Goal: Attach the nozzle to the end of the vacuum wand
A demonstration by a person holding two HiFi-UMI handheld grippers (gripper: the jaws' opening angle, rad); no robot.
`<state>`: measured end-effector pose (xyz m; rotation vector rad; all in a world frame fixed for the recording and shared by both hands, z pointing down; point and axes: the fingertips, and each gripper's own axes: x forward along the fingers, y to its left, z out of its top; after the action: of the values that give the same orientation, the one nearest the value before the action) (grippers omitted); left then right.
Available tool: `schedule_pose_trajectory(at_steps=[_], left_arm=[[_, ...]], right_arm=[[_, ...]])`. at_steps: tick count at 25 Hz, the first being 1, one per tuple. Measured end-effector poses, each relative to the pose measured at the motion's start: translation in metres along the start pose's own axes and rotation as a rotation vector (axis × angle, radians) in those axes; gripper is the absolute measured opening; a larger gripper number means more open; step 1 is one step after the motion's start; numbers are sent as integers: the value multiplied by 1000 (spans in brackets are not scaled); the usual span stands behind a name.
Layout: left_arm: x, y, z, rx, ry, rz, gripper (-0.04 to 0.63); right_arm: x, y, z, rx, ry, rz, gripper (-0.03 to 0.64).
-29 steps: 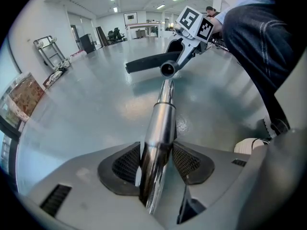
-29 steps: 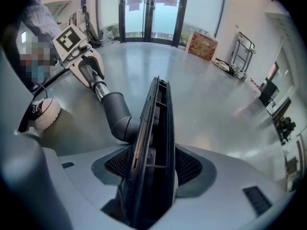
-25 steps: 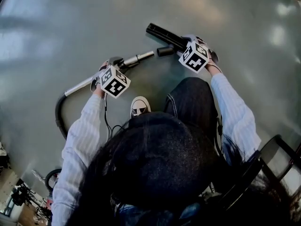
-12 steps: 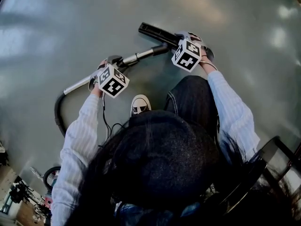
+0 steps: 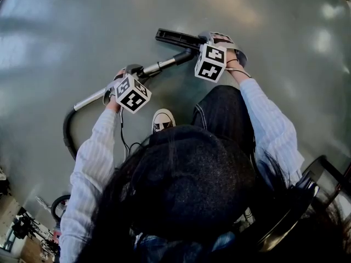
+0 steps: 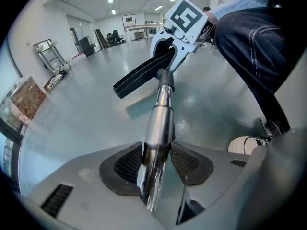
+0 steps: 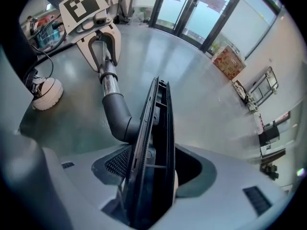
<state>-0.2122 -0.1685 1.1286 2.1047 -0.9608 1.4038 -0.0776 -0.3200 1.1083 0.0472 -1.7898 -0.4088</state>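
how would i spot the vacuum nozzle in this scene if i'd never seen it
On the shiny grey floor in front of the person, follow the chrome wand rightwards to its far end. There the nozzle sits in the right hand-held gripper: a long, flat black bar with an elbow neck, unlike the round wand or the curved black hose at left.

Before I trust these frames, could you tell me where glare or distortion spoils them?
Head view: soft glare patches on the floor. Left gripper view: fisheye bending, black corners, bright highlights along the chrome wand. Right gripper view: same bending; the nozzle is dark against bright windows.
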Motion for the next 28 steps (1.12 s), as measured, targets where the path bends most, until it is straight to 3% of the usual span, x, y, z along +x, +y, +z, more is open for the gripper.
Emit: schedule_pose_trajectory(at_steps=[10,23,28], left_arm=[[1,-1,4,18,31,5,175],[5,0,7,-13,19,42,175],[7,-1,7,-71,-19,33,176]], right_arm=[[5,8,0,78,50,78,268],[11,10,-3,78,69,43,268],[14,13,-28,192,87,65,270]])
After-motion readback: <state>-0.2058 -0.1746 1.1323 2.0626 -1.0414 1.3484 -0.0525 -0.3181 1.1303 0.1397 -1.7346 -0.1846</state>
